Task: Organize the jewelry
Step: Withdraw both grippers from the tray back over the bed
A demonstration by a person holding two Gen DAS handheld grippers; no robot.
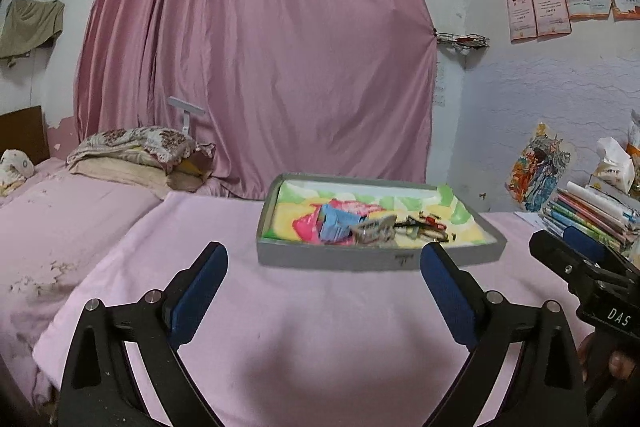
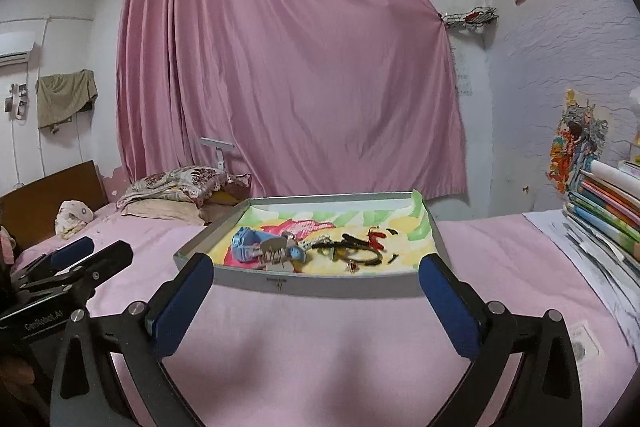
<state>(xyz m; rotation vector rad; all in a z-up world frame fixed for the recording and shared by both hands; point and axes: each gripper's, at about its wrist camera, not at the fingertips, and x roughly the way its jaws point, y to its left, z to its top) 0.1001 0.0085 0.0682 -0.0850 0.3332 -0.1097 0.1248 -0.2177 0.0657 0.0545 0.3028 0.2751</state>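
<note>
Both claws are hanging over the near end of a table with a pink cloth (image 1: 320, 327) on it. The left gripper (image 1: 324, 263) has its blue pads spread wide with nothing but cloth between them, and the right gripper (image 2: 316, 275) is the same, jaws far apart and empty. They sit side by side, neither touching the box.

Just past the fingertips sits a shallow grey tray (image 2: 320, 285) lined with a bright yellow, green and pink sheet. The jewelry (image 2: 352, 249) is all heaped in the middle of it: dark bracelets, something red, a pale beaded chain, all kind of tangled. Right next to that, on the left side of the heap, is a blue packet (image 2: 250, 247) with a silvery card lying on it.

Off to the right there's a stack of books (image 2: 608, 215) on the table edge. Left of the table is a bed with a pillow (image 2: 176, 191), and behind everything a big pink curtain (image 2: 288, 67) covers the wall.
</note>
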